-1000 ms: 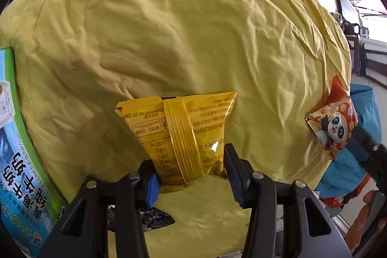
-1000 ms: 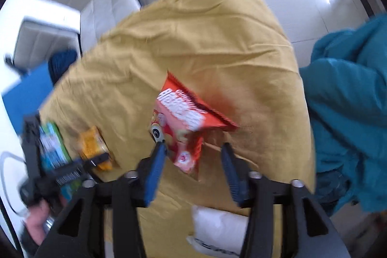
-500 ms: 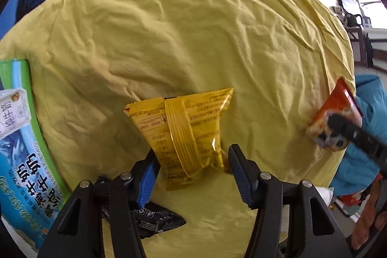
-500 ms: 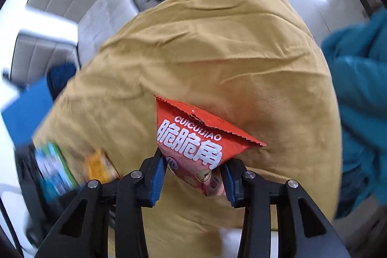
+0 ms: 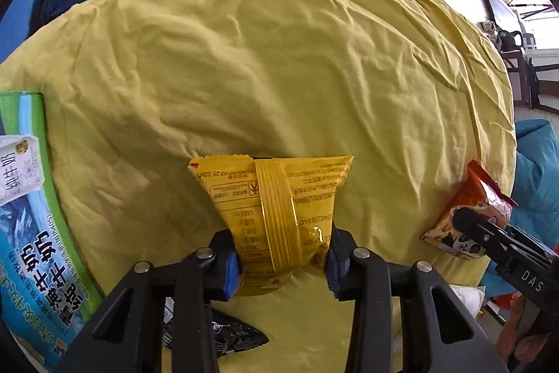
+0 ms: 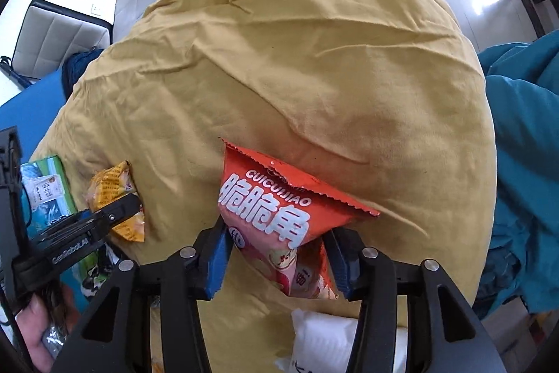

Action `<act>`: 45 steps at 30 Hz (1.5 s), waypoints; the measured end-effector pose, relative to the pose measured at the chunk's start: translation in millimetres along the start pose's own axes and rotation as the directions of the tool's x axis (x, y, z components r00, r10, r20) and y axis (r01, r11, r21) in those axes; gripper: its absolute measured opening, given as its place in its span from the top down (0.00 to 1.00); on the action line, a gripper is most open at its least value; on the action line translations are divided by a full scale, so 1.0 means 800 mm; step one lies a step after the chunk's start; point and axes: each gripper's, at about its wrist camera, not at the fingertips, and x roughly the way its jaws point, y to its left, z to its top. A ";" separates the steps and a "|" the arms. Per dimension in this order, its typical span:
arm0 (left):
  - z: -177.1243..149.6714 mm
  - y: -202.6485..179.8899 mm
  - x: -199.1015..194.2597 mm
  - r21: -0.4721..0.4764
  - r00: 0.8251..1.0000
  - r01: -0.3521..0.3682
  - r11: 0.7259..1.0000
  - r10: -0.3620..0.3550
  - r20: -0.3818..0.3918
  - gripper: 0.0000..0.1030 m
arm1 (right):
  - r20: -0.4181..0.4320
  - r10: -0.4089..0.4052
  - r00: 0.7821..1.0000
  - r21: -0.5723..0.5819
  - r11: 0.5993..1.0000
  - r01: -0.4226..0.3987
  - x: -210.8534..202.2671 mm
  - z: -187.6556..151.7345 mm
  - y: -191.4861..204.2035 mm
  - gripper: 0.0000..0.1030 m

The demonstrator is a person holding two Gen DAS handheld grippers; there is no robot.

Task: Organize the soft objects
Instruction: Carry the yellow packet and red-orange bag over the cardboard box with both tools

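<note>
Between the left gripper's (image 5: 283, 263) blue pads, a light, crinkly yellow foil snack packet (image 5: 276, 215) is being clamped low; the puffy red triangular snack bag (image 6: 279, 222) is being pinched likewise inside the right gripper (image 6: 277, 263), both likely slippery, crushable.

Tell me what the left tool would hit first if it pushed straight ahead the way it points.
Beyond the yellow snack packet clamped in the left tool, only the wrinkled yellow cloth lies ahead. It would probably press into that first, though depth is unclear.

yellow packet (image 5: 276, 215) | red packet (image 6: 276, 219), white lettering | mustard cloth (image 5: 279, 76) | black packet (image 5: 230, 336), seemingly
</note>
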 end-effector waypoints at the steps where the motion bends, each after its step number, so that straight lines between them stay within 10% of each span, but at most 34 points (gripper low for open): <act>1: 0.000 -0.003 -0.003 0.004 1.000 -0.004 1.000 0.004 0.007 0.68 | 0.008 -0.005 1.000 0.002 1.000 0.005 -0.002 -0.007 0.000 0.55; 18: -0.104 -0.004 -0.151 0.125 0.968 -0.029 0.992 -0.003 0.252 0.68 | 0.154 0.047 0.987 -0.188 0.982 -0.018 -0.114 -0.104 0.118 0.59; 33: -0.165 0.237 -0.265 0.090 0.943 0.009 0.996 -0.038 0.331 0.68 | 0.219 0.098 0.971 -0.285 0.958 -0.032 -0.159 -0.220 0.355 0.59; 45: -0.139 0.425 -0.241 -0.027 0.963 -0.015 1.000 0.021 0.269 0.68 | 0.120 0.062 0.991 -0.410 0.912 -0.008 -0.058 -0.232 0.545 0.59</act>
